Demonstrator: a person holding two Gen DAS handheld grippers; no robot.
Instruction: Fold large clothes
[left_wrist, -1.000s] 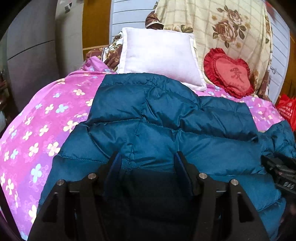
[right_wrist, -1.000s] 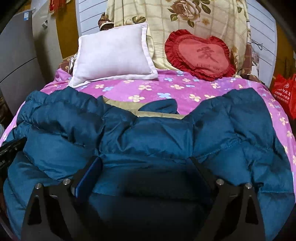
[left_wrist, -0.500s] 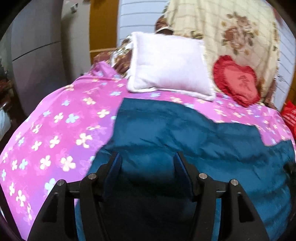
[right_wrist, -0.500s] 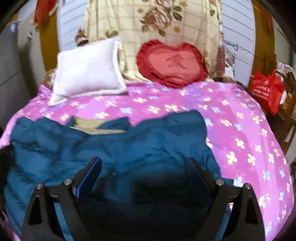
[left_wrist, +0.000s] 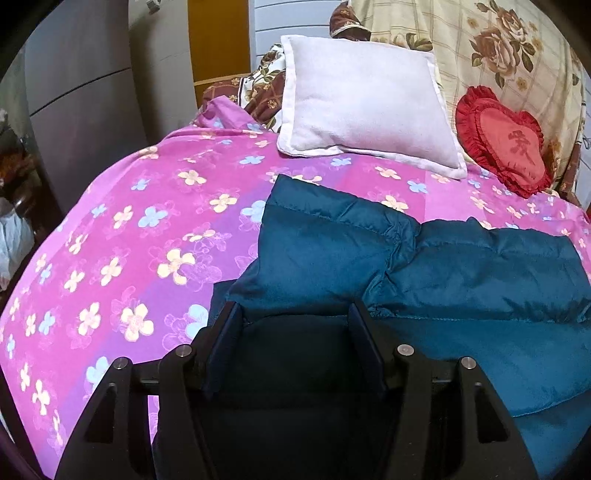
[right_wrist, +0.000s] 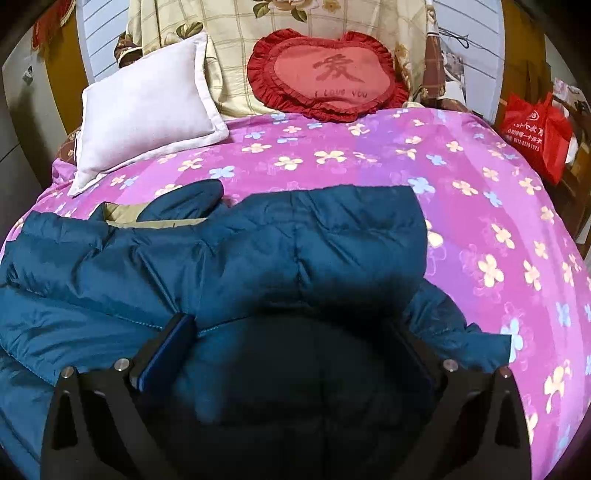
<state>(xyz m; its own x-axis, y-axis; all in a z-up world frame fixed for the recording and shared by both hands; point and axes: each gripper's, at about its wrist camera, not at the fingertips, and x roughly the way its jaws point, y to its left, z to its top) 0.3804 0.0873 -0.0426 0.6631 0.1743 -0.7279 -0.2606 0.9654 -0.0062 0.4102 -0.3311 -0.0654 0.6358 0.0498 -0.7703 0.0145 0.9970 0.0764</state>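
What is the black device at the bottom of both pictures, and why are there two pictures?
A person holds a two-finger gripper in each hand; a camera on each looks along its fingers. One picture comes from the left gripper, the other from the right gripper. A blue padded jacket lies on a pink flowered bed cover, before a white pillow and a red heart cushion. The left gripper seems to clamp a thick fold of the jacket. The right jaws have just been opening; the jacket lies between them, apparently released.
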